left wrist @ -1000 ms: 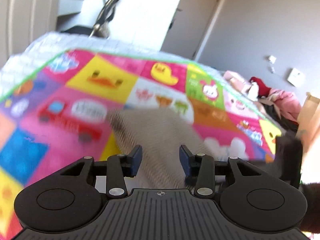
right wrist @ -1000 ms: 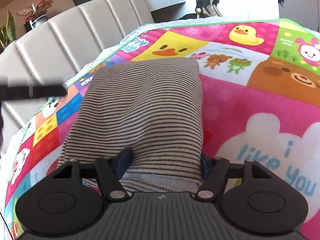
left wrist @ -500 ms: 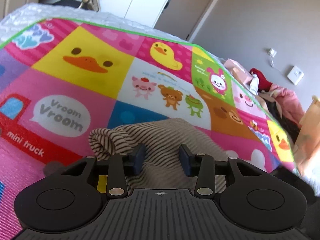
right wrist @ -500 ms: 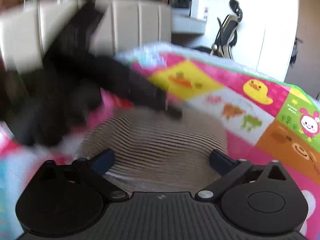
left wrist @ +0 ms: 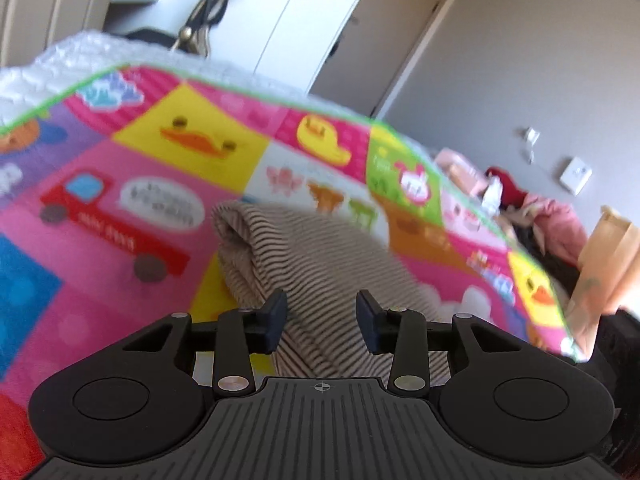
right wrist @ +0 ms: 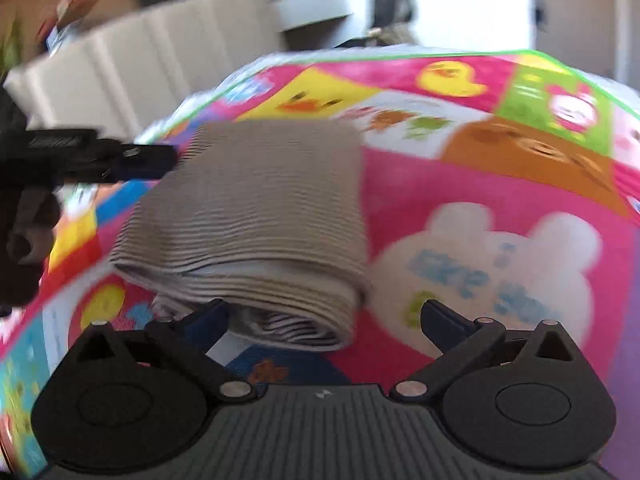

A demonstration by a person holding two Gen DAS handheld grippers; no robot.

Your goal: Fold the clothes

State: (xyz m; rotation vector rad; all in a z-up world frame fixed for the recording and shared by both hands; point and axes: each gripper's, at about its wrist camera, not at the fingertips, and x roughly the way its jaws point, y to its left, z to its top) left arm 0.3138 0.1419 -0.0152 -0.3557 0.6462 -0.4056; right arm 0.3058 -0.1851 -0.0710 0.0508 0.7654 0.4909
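A beige striped garment (right wrist: 256,216) lies folded into a thick bundle on the colourful cartoon play mat (right wrist: 500,184). My right gripper (right wrist: 326,320) hangs wide open just short of the bundle's near folded edge and holds nothing. In the left wrist view the striped garment (left wrist: 320,256) runs from the mat's middle down under my left gripper (left wrist: 321,316). That gripper's fingers stand apart above the cloth and it is open. The left gripper (right wrist: 100,156) also shows in the right wrist view, at the bundle's far left corner.
The mat covers a bed with a white quilted cover (left wrist: 80,56) and a padded cream headboard (right wrist: 132,64). A heap of pink, red and dark clothes (left wrist: 540,216) and a brown paper bag (left wrist: 612,264) sit past the mat's right edge. Behind the bed stands an office chair (left wrist: 208,12).
My right gripper opened wide, let go of the striped garment and drew back; the garment now lies as a shorter, thicker bundle. The left gripper rose slightly off the cloth.
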